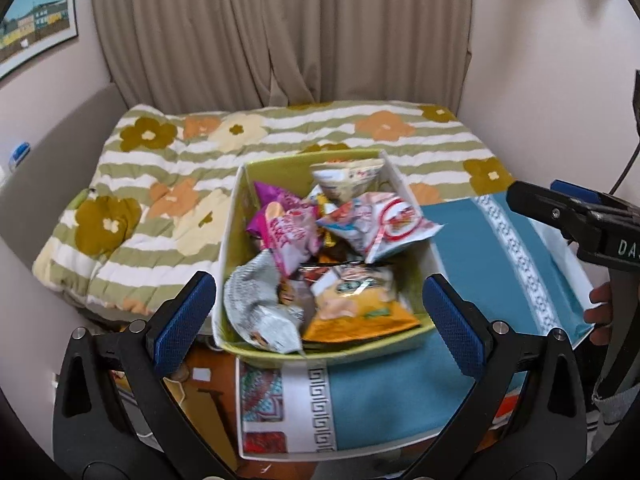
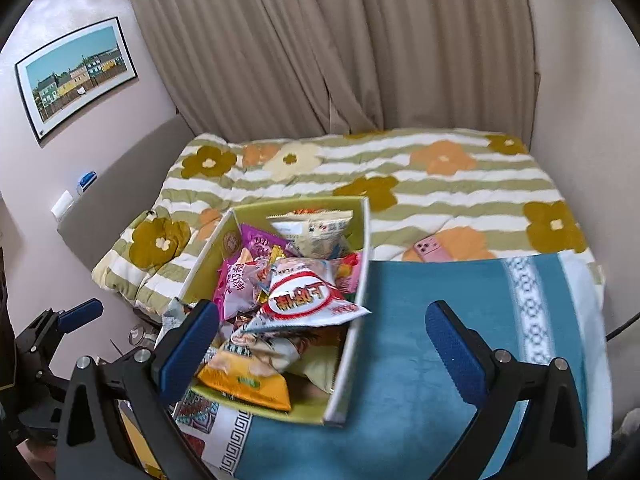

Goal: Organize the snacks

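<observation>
Right wrist: hand-held gripper (image 2: 320, 344) wide, empty

light: soft, even daylight | blur: slight motion | edges: fisheye-bent, dark

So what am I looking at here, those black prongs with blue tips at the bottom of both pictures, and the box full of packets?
There is no robot here. A person holds a hand-held claw in each hand, and a small wide-angle camera on each one looks forward along its two fingers. One picture comes from the left claw, the other from the right claw. The blue tips are the gripping pads.

Both claws stand open and hold nothing. In the left picture, the right claw also shows at the right edge.

In front of them a green box full of snack packets sits on a blue patterned mat. Among them are an orange packet and a silver one. Behind lies a flowered blanket, with a pink phone on it.
</observation>
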A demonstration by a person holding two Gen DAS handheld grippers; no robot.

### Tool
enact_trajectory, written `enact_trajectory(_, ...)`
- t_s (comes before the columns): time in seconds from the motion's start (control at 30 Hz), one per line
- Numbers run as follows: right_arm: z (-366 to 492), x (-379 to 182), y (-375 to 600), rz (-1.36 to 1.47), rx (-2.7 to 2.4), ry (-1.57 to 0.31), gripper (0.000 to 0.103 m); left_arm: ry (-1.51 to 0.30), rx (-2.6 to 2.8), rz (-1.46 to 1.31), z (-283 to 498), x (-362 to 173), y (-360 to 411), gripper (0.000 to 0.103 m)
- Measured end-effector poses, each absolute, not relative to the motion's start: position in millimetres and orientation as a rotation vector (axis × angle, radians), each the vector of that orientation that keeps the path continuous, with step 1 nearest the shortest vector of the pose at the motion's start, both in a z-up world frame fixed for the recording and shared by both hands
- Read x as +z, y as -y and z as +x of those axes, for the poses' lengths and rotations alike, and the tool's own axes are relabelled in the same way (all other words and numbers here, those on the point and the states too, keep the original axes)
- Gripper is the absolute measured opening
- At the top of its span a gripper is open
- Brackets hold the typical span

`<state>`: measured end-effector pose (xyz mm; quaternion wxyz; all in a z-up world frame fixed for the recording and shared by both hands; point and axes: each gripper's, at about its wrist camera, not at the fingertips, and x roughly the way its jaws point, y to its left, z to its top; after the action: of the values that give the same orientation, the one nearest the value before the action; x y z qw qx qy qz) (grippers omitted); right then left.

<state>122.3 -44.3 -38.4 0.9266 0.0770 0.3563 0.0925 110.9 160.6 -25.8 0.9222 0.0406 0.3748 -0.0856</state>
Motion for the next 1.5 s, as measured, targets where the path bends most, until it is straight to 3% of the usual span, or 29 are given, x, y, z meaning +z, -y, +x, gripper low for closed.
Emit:
enact_trajectory(0.33, 37.1, -1.7, 81.8, 0.043, 0.043, -0.619, 0.103, -0.620, -0.118, 0.018, 39.1, 11.8, -130.5, 0.103)
enact_trajectory(0.67, -10.2, -1.9, 111.4, 0.038, -0.052, -0.584, 0.102, -0.542, -0.109, 0.027, -4.8, 19.9, -106.6, 0.103)
enact_trajectory(1.5, -18.1, -1.6, 126.0, 0.057, -0.062, -0.574, 0.102, -0.545, -0.108, 0.030, -13.1, 18.7, -88.0, 0.103)
